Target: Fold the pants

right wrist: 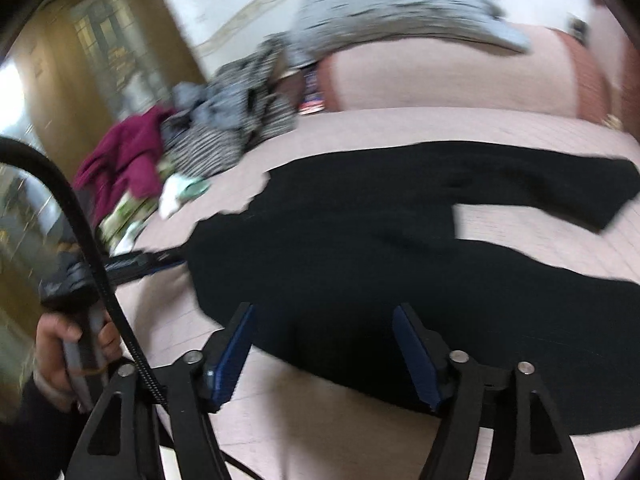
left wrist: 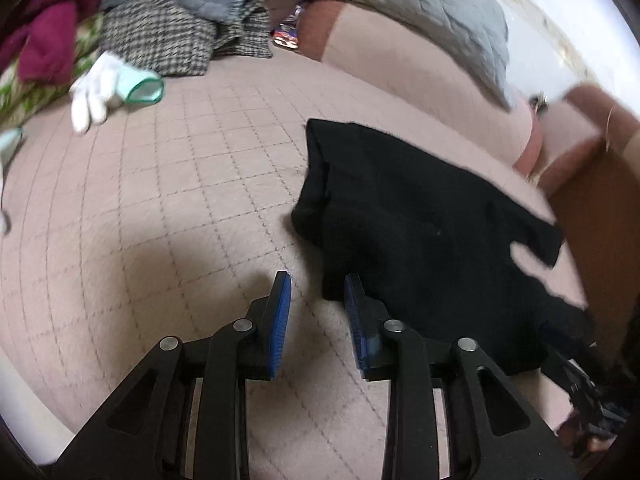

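Observation:
Black pants lie spread on a pink quilted bed. In the right wrist view the pants stretch across the bed with the two legs split apart toward the right. My left gripper is open and empty, just at the pants' near left edge, with the right fingertip against the cloth. My right gripper is open wide and empty, hovering over the near edge of the pants. The left gripper also shows in the right wrist view, at the pants' left edge.
A pile of clothes lies at the far left of the bed: a maroon garment, a houndstooth garment and a white glove. A grey quilt drapes over the pink headboard. A black cable crosses the right wrist view.

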The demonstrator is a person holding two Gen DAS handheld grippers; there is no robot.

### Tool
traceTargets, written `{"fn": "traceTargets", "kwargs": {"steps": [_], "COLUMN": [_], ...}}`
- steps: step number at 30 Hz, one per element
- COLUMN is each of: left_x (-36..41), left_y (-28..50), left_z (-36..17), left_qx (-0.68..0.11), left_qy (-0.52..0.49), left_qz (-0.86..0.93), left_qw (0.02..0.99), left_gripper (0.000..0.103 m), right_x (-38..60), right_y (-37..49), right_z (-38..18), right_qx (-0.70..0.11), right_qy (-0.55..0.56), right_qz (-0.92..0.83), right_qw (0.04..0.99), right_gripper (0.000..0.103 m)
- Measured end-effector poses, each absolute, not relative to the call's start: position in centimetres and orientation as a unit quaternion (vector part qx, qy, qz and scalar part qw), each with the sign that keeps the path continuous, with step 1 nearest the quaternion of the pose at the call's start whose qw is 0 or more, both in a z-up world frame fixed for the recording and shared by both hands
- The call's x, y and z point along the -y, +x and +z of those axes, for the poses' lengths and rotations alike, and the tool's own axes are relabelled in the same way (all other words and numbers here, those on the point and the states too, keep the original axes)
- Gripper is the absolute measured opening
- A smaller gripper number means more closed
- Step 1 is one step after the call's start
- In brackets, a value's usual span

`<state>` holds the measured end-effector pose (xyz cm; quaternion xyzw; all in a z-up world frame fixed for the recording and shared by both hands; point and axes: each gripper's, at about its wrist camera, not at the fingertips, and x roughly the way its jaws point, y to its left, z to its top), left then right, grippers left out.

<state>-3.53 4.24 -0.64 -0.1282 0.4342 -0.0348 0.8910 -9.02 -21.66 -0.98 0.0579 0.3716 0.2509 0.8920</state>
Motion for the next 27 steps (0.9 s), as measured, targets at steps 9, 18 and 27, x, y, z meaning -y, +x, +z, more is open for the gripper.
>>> {"fn": "traceTargets", "kwargs": {"steps": [9,18,27], "left_x": [-6.2,-4.8,-5.8], "left_y": [-3.9,0.1,-4.3], "left_z": [0.9,-1.9,3.7], "left_qx": [-0.393,-0.447,-0.375], "left_qy": [-0.169,-0.245,-0.276], "left_qz": [-0.075,-0.135,-0.229], "left_qw": [0.901,0.850,0.855], "left_gripper": [0.039,0.076,0.054], "right_x": [13.9,10.1,15.8], "right_y": [-9.0,-6.7,-5.0], "right_z": [-2.7,-4.4,-1.7], "right_qx": [-0.367,-0.372,-0.386], "right_qy": [-0.026,-0.096,0.125], "right_qz": [0.327,0.304,0.366], "right_qw": [0.870,0.872,0.838], "right_gripper": [0.070,0.024,0.012]}}
